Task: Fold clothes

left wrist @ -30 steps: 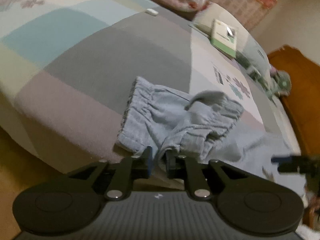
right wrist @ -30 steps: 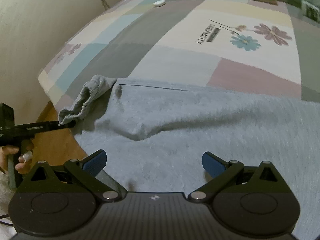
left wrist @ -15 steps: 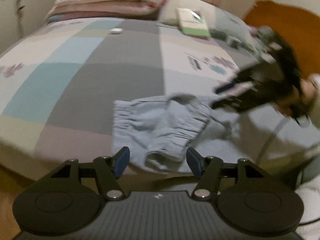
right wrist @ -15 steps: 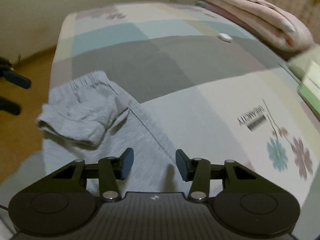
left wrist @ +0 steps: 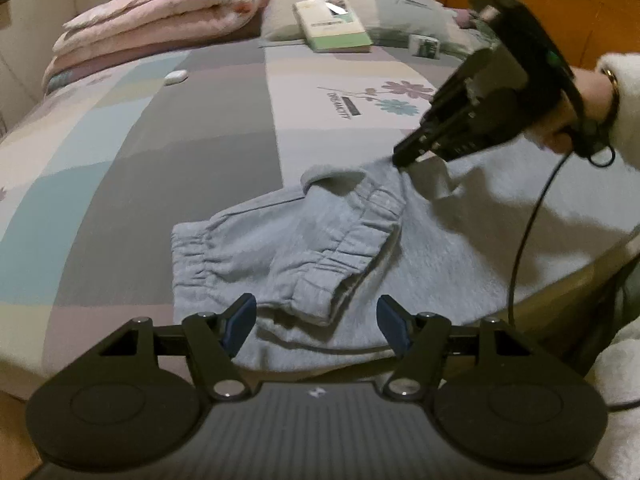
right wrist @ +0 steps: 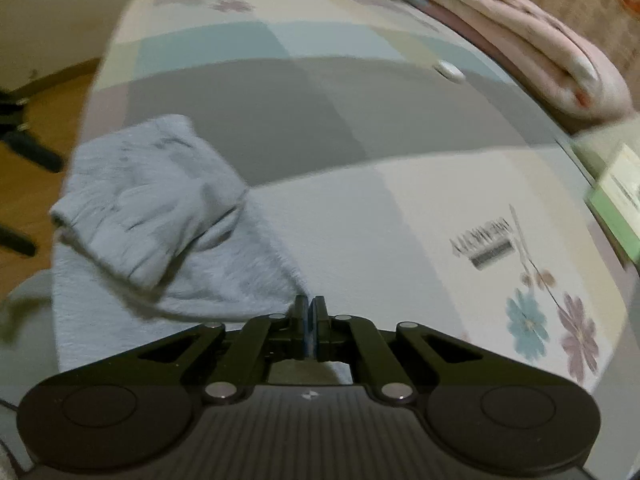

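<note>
Light grey sweatpants lie on the patchwork bedspread, with one elastic-cuffed leg folded over the rest. My left gripper hovers over the near cuff. Its jaws are opening, and the blue pads stand apart on either side of the cuff without pressing it. My right gripper is shut on the far edge of the sweatpants. In the left wrist view the right gripper pinches a lifted flap of that fabric, held by a hand in a white sleeve.
A folded pink quilt lies at the head of the bed. A green-edged book rests on a pillow, with a small white object nearby. A wooden headboard stands at the right. A black cable hangs from the right gripper across the cloth.
My left gripper let go of the cuff, opened and drew back. My right gripper went from wide open to shut on the sweatpants' edge. Both wrists rolled.
</note>
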{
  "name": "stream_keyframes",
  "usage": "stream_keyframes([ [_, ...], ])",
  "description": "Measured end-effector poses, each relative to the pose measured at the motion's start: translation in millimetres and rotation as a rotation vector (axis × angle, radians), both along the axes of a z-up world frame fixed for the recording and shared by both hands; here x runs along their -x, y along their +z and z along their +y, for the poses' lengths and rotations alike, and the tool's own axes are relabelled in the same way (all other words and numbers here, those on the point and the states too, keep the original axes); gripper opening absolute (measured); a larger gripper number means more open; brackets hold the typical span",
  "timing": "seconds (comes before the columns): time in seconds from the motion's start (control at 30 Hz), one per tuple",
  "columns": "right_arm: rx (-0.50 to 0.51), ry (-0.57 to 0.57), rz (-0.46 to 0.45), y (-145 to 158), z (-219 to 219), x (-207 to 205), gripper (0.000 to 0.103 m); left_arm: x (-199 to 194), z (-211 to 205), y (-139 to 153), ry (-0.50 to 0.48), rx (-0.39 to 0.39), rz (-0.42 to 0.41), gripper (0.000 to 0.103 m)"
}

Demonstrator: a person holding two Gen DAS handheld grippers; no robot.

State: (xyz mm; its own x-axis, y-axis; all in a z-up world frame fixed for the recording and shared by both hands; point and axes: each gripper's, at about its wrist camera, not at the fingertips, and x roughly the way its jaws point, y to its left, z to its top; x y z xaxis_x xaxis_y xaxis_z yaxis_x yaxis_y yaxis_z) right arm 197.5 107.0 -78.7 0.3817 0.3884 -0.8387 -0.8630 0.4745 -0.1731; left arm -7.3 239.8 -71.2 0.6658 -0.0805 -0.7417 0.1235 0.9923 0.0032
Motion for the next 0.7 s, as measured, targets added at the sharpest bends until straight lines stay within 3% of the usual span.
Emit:
stream_keyframes([
  [0.03, -0.013, -0.017, 0.005, 3, -2, -1, 0.018, -1, 0, -1, -0.001, -0.003, -0.004, 0.067],
  [0.17, -0.094, 0.021, 0.063, 20, 2, 13, 0.020, -1, 3, -4, 0.005, -0.001, -0.023, 0.067],
  [0.3, -0.016, 0.127, 0.103, 11, 21, 35, 0.021, -4, 10, -9, 0.007, 0.031, -0.047, 0.067],
  [0.43, 0.033, 0.199, 0.085, 2, 47, 49, 0.021, -8, 23, -18, 0.010, 0.139, -0.052, 0.067],
  [0.7, -0.101, 0.264, 0.097, 24, 107, 39, 0.021, 3, 45, -23, 0.063, 0.219, -0.076, 0.069],
])
